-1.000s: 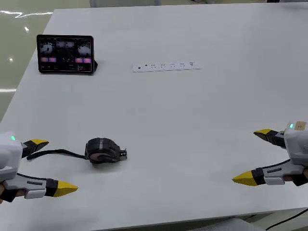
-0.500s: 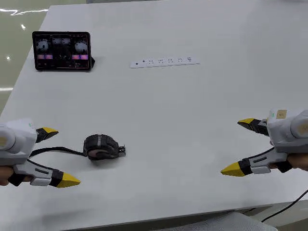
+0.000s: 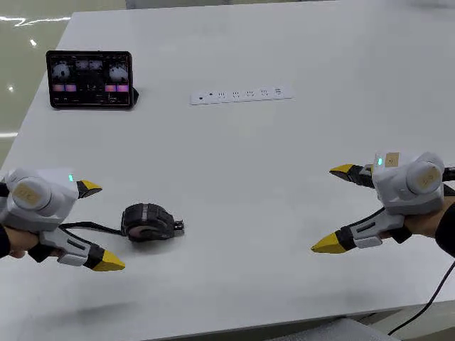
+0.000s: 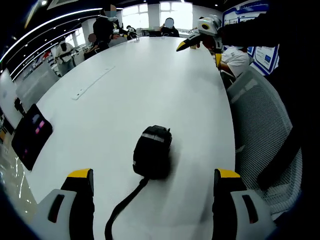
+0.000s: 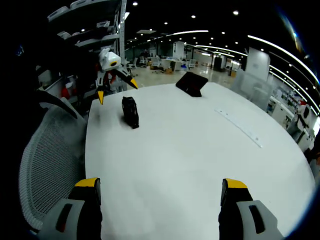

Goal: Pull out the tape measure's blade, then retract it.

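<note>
White desk, tape measure near its front-left corner just ahead of the wide-open left gripper, right gripper wide too, well apart; it may skid if jaws pinch the strap instead.

Head view above table, gripper views low, opposed, both showing tape measure

The table looks smooth and faintly glossy, while the tape measure has a matt, rubbery-looking case.
</note>
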`<state>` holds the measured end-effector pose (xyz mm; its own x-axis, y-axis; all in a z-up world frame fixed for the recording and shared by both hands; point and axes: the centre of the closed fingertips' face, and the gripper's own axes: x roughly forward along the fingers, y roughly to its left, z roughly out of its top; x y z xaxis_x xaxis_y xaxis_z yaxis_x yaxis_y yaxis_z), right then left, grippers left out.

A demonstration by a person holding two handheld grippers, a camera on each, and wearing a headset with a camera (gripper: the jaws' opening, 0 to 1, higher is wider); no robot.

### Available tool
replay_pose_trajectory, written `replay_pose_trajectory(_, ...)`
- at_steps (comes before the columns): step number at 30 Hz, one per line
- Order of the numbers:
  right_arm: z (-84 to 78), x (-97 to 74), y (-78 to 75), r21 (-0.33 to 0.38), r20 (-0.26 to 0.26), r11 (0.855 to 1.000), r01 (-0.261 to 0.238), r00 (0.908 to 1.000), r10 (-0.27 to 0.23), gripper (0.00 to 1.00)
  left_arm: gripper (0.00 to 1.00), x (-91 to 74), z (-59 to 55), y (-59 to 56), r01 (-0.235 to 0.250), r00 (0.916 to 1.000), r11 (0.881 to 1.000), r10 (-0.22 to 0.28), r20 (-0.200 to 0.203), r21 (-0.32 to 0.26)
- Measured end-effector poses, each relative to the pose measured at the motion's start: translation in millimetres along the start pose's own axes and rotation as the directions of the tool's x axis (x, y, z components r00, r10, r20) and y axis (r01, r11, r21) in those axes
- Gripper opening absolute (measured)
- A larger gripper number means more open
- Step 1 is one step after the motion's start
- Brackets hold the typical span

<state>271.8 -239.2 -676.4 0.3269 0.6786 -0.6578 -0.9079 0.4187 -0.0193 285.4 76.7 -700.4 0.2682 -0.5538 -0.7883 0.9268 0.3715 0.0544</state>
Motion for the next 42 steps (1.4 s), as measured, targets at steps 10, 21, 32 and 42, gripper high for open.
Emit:
replay_pose_trajectory(10, 11.3, 16.6, -1.8, -0.019, 0.011, 1.000, -0.018, 0.9998, 0.018, 0.99, 0.91, 17.0, -4.1, 8.1, 0.019, 0.9965, 0.998, -0.013, -0.082, 0.067)
replay_pose_trajectory(21, 27.6, 41.0, 4.7, -0.035, 0.022, 0.998, -0.048, 0.9986, 0.049, 0.99, 0.88, 31.0, 5.8, 1.3, 0.052, 0.9950, 0.998, -0.048, -0.088, 0.046)
replay_pose_trajectory(32, 41.9, 62.0, 12.6, -0.073, 0.017, 0.994, -0.080, 0.9965, 0.082, 0.99, 0.79, 41.5, 15.0, -6.3, 0.093, 0.9913, 0.993, -0.085, -0.101, 0.079)
replay_pose_trajectory(42, 46.0, 81.2, 16.5, -0.097, 0.007, 0.990, -0.103, 0.9945, 0.104, 0.99, 0.61, 54.0, 11.4, -8.4, 0.111, 0.9842, 0.977, -0.082, -0.157, 0.185)
